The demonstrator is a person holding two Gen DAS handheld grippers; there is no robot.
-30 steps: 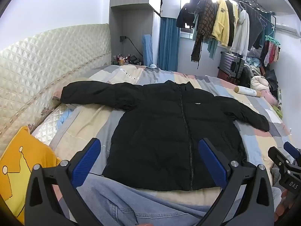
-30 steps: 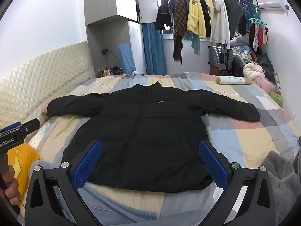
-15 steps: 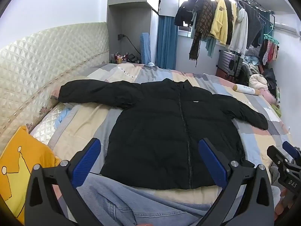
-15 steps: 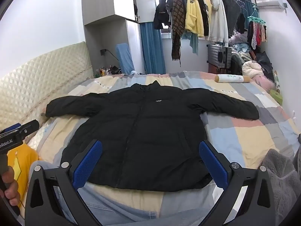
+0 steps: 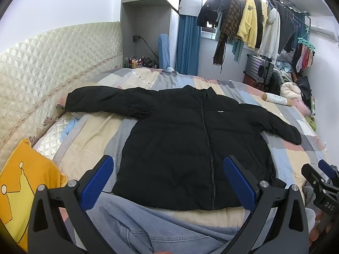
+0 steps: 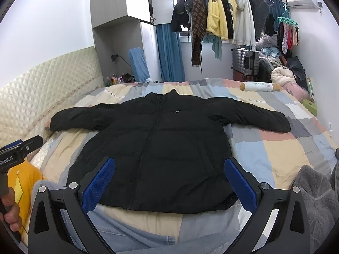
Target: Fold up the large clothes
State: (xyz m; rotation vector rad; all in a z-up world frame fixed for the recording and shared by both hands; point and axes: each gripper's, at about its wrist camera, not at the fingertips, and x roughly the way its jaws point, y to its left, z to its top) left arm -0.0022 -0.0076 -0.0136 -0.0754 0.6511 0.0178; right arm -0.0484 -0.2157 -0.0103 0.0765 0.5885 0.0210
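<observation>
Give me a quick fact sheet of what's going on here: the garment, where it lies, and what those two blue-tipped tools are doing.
garment: black puffer jacket, zipped, front up
layout: spread flat, both sleeves stretched out sideways
surface: bed with patchwork quilt
left gripper: open, holding nothing, above the jacket's hem
right gripper: open, holding nothing, above the hem
folding: not yet begun
nearby: yellow pillow by the quilted headboard; clothes on a rail behind the bed
</observation>
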